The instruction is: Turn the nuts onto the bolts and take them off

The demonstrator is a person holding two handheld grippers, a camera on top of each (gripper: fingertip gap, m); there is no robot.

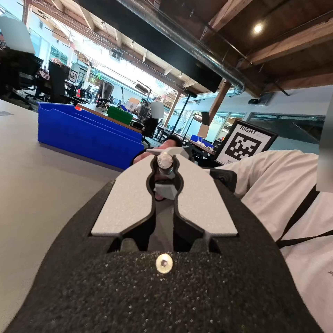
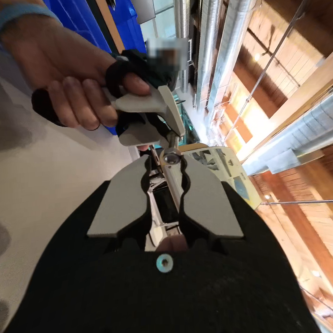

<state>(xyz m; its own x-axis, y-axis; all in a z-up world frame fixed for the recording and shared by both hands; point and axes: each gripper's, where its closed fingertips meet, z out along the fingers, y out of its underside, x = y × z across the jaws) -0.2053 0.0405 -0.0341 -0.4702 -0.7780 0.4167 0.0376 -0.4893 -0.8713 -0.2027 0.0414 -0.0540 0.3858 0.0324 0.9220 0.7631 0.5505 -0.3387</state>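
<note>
In the left wrist view my left gripper (image 1: 164,163) is shut on the round head of a steel bolt (image 1: 164,160), held up off the table. The bolt's shank runs away from the camera to a hex nut (image 1: 166,173). The right gripper's grey fingers (image 1: 172,151) close around that nut from beyond. In the right wrist view my right gripper (image 2: 168,159) is shut on the nut (image 2: 171,156), with the bolt's end showing in its hole. The threaded shank (image 2: 173,140) leads up into the left gripper's grey fingers (image 2: 144,134), which a hand (image 2: 72,93) holds.
A blue plastic bin (image 1: 86,137) stands on the pale table (image 1: 36,189) to the left; it also shows in the right wrist view (image 2: 126,27). A framed black-and-white marker board (image 1: 243,144) stands at the right. A white sleeve (image 1: 270,183) crosses the right side. My two grippers' fingertips are within a few centimetres of each other.
</note>
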